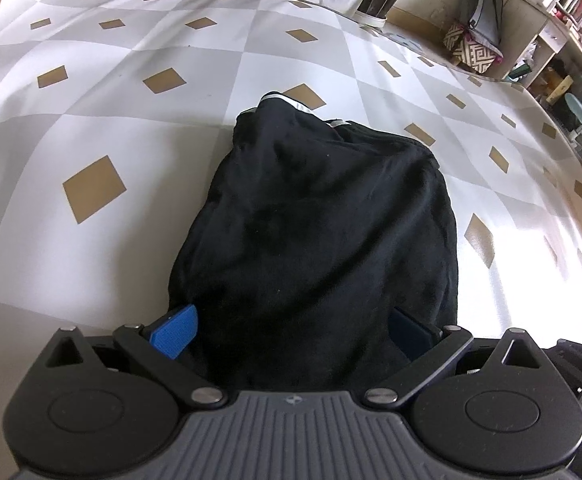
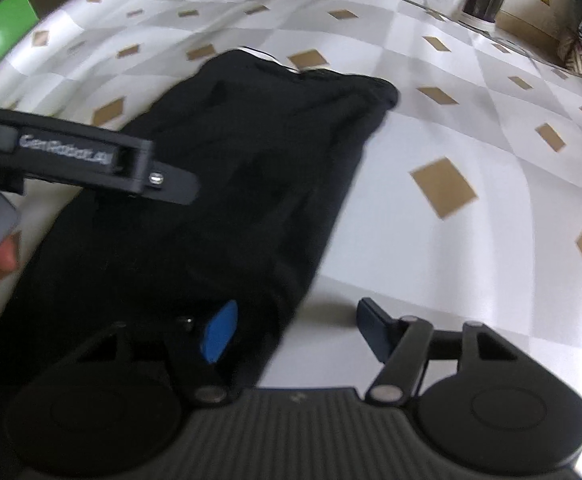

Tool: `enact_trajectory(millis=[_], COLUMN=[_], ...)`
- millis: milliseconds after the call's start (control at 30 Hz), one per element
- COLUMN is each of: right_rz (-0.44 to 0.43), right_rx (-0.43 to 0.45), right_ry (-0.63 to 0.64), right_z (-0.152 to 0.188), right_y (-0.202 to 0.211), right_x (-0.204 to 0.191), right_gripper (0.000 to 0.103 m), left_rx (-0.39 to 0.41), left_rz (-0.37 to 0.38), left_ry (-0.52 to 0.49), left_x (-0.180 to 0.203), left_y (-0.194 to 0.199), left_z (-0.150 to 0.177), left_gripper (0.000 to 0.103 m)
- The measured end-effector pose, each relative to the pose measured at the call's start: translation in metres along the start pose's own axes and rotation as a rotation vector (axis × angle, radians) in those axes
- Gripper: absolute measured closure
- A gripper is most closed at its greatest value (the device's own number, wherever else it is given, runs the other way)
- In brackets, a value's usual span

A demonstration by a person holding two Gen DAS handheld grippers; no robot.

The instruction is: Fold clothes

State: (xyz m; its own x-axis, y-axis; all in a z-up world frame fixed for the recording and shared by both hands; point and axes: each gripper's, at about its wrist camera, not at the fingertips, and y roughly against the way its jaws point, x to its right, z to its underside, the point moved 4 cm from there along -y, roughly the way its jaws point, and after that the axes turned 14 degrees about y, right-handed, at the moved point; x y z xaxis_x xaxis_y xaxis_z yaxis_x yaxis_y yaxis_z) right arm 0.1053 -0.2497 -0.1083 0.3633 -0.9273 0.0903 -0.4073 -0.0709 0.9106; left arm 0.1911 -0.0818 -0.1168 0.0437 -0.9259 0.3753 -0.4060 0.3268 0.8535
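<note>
Black garment (image 1: 323, 232) bunched between the left gripper's (image 1: 291, 328) wide jaws; right gripper (image 2: 295, 328) half-open, straddling its edge.

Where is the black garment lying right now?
The black garment lies bunched on the checked cloth, centre of the left wrist view between the left claw's fingers; in the right wrist view it lies left of centre.

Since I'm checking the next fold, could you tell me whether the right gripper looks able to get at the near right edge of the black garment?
Probably yes: the right gripper stands open astride that edge of the black garment, with only bare tablecloth beside it.
</note>
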Motion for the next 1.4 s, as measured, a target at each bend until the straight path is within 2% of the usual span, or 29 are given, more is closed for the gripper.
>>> enact_trajectory(millis=[100, 200, 233, 300, 367, 500, 700, 767, 867, 933, 1033, 1200, 1400], right_rz=[0.008, 0.016, 0.018, 0.005, -0.011, 0.021, 0.042, 0.046, 0.046, 0.058, 0.072, 0.1, 0.129], right_rx=[-0.013, -0.025, -0.031, -0.022, 0.042, 0.128, 0.154, 0.163, 0.162, 0.118, 0.088, 0.059, 0.059], right_ry=[-0.015, -0.033, -0.041, -0.061, -0.059, -0.058, -0.089, -0.101, -0.082, -0.061, -0.078, -0.126, -0.113], right_z=[0.005, 0.006, 0.005, 0.002, -0.005, -0.023, -0.042, -0.047, -0.052, -0.051, -0.045, -0.037, -0.037], right_y=[0.001, -0.001, -0.002, -0.002, 0.003, 0.009, -0.006, -0.01, -0.02, -0.03, -0.039, -0.041, -0.046], right_x=[0.008, 0.011, 0.012, 0.014, 0.014, 0.012, 0.011, 0.013, 0.013, 0.013, 0.022, 0.038, 0.035], right_gripper=[0.039, 0.038, 0.038, 0.039, 0.04, 0.036, 0.033, 0.032, 0.032, 0.032, 0.025, 0.025, 0.025], left_rx=[-0.005, -0.014, -0.008, 0.011, 0.041, 0.108, 0.093, 0.084, 0.087, 0.099, 0.099, 0.116, 0.128], left_rz=[-0.006, -0.053, -0.057, -0.01, 0.029, -0.054, -0.214, -0.23, -0.256, -0.283, -0.275, -0.283, -0.274], left_ry=[-0.027, -0.118, -0.117, -0.05, -0.003, -0.009, -0.002, 0.011, 0.015, 0.018, 0.035, 0.044, 0.068], left_x=[0.001, 0.01, 0.012, 0.011, 0.012, 0.018, 0.007, 0.0, -0.003, -0.006, -0.009, -0.008, -0.009], left_y=[-0.001, -0.004, -0.003, 0.004, 0.012, 0.015, -0.014, -0.021, -0.028, -0.031, -0.035, -0.04, -0.044], left_z=[0.002, 0.009, 0.01, 0.004, -0.008, -0.03, -0.041, -0.042, -0.044, -0.046, -0.05, -0.058, -0.067], left_gripper=[0.002, 0.002, 0.002, 0.002, 0.002, 0.002, 0.002, 0.002, 0.001, 0.0, 0.0, 0.0, 0.0])
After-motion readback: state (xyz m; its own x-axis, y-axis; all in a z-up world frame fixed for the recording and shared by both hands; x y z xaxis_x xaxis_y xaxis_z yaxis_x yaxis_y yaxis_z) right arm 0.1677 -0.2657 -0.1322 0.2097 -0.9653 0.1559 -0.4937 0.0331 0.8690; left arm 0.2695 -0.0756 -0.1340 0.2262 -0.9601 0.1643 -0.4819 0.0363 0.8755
